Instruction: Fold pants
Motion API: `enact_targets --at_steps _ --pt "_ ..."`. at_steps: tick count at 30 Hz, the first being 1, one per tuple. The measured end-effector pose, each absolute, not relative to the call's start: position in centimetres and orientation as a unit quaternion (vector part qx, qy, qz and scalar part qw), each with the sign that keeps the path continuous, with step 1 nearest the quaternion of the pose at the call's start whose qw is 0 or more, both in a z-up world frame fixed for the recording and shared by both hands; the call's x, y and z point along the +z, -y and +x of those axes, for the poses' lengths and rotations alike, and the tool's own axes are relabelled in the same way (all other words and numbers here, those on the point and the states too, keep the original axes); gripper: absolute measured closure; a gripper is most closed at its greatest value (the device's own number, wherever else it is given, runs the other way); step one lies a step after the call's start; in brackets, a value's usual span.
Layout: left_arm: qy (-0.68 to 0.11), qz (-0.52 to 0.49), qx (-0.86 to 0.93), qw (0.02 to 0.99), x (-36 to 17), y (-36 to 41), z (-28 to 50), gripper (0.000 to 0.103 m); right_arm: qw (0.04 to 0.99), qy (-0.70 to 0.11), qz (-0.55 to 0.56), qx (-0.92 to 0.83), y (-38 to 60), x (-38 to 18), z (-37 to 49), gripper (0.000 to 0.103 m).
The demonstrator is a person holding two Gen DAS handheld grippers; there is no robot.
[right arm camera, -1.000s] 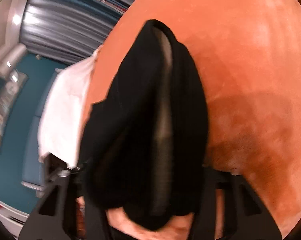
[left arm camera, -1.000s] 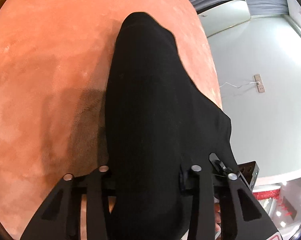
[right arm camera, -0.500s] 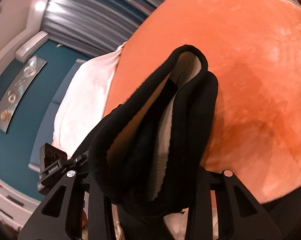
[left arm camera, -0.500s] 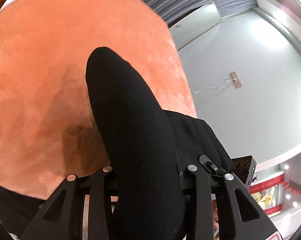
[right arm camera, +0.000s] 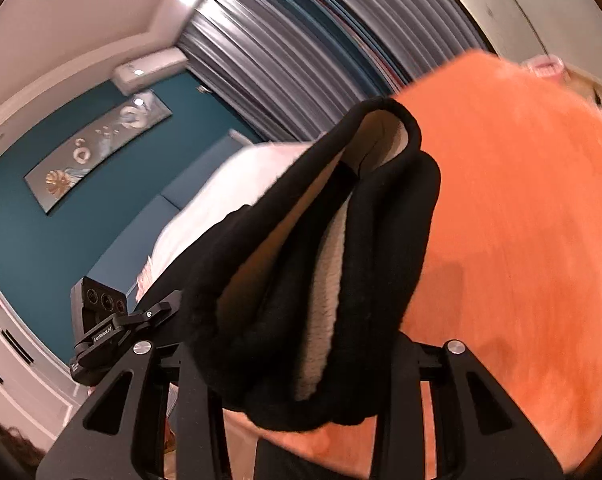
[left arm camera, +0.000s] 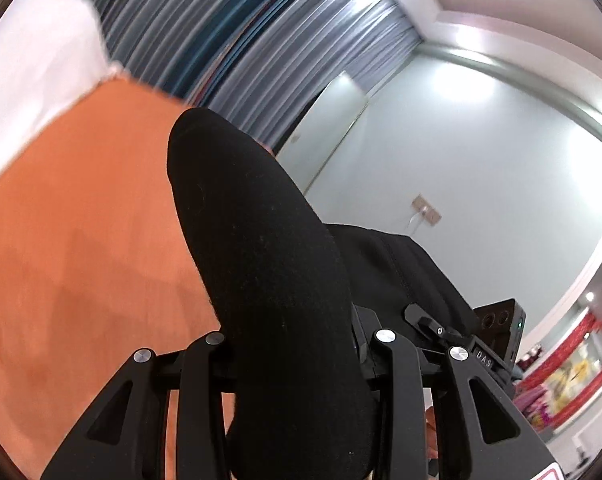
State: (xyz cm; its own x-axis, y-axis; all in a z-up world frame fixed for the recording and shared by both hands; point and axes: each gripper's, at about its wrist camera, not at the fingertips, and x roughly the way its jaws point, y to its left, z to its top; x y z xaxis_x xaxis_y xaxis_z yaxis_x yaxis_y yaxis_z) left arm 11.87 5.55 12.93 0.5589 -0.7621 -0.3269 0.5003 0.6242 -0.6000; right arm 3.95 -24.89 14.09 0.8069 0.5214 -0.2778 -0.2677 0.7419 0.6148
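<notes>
The black pants [left arm camera: 269,280] hang lifted above the orange bedspread [left arm camera: 81,240]. My left gripper [left arm camera: 297,344] is shut on a thick fold of the black fabric, which bulges forward and hides the fingertips. My right gripper [right arm camera: 301,344] is shut on another bunched part of the pants [right arm camera: 381,248], where the pale fleece lining [right arm camera: 329,280] shows inside the black cloth. The other gripper's body appears at the edge of each view, with cloth stretched between them.
The orange bedspread [right arm camera: 521,220] covers the bed below. White bedding [right arm camera: 241,184] lies at the head end by a teal wall [right arm camera: 41,240]. Grey curtains [left arm camera: 241,52] and a pale wall [left arm camera: 481,168] with a socket are behind.
Both grippers have risen and tilted up with the pants. The bed has dropped lower in view, and curtains, walls and ceiling have come into sight.
</notes>
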Motion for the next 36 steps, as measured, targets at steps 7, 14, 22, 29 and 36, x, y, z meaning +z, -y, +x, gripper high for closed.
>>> enact_targets --at_steps 7,14,22,29,36 --pt "-0.218 -0.196 -0.374 0.880 16.5 -4.1 20.1 0.072 0.923 -0.138 0.266 0.239 27.1 18.6 12.6 0.070" --pt "-0.190 -0.195 -0.374 0.886 15.5 -2.3 29.2 0.072 0.930 -0.095 0.264 0.240 29.3 19.0 20.9 0.070" --pt "-0.221 -0.185 -0.355 0.889 11.0 0.3 34.9 0.071 0.932 -0.109 0.266 0.220 31.3 15.5 29.2 0.070" --pt "-0.302 -0.189 -0.330 0.874 1.8 2.1 39.1 0.071 0.918 -0.172 0.301 0.193 33.1 6.3 33.6 0.070" --pt "-0.358 -0.197 -0.312 0.857 -7.1 2.3 41.5 0.071 0.899 -0.237 0.329 0.165 34.3 -2.8 36.7 0.070"
